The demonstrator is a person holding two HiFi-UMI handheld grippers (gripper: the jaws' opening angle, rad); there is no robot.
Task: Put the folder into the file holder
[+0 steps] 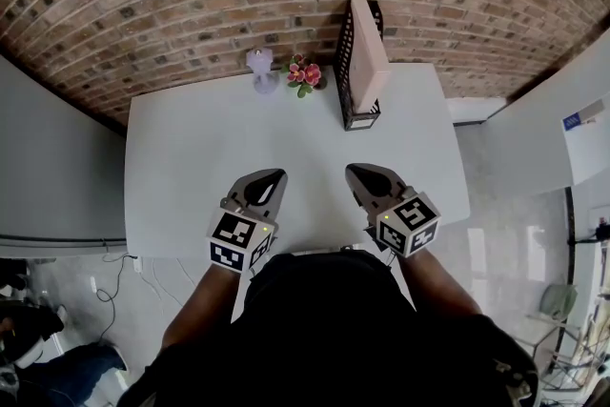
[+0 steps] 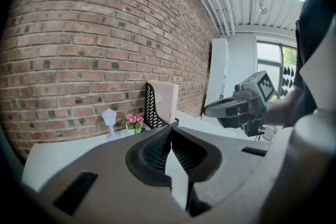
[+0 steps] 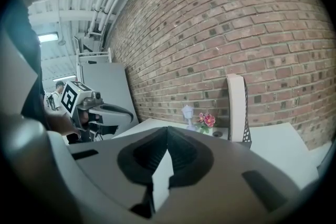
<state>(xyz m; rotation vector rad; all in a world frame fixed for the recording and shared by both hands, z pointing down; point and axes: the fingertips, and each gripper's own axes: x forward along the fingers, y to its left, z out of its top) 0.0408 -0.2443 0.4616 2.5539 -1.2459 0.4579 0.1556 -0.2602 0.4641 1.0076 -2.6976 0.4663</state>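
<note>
A beige folder stands upright inside the black mesh file holder at the back right of the white table, against the brick wall. The left gripper view shows the folder in the holder, and so does the right gripper view, with folder and holder. My left gripper hovers over the table's front, shut, nothing in it. My right gripper is beside it, also shut and empty. Both are well short of the holder.
A small white lamp-shaped ornament and a pot of pink flowers stand at the table's back edge, left of the holder. Grey partitions flank the table. A white cabinet stands to the right.
</note>
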